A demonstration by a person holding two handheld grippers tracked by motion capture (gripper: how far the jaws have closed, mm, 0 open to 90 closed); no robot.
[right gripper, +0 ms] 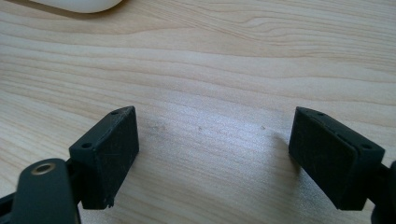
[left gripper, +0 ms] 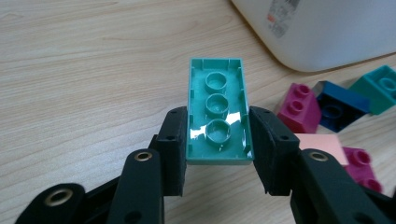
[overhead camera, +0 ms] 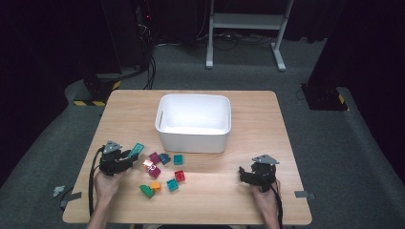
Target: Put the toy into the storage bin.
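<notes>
My left gripper (left gripper: 218, 140) is shut on a long teal brick (left gripper: 217, 111), held with its hollow underside facing the camera. In the high view that teal brick (overhead camera: 136, 150) sticks out of the left gripper (overhead camera: 128, 156) at the table's left, just left of the loose bricks. My right gripper (right gripper: 212, 154) is open with bare wood between its jaws. It rests at the table's front right (overhead camera: 244, 172). A white bin (overhead camera: 193, 122) stands at the middle of the table.
Several loose bricks lie in front of the bin: magenta (overhead camera: 154, 158), dark blue (overhead camera: 165, 159), teal (overhead camera: 178, 160), red (overhead camera: 180, 176), orange (overhead camera: 155, 185) and green (overhead camera: 146, 191). Magenta (left gripper: 299, 107) and dark blue (left gripper: 340, 105) bricks sit right of the left jaws.
</notes>
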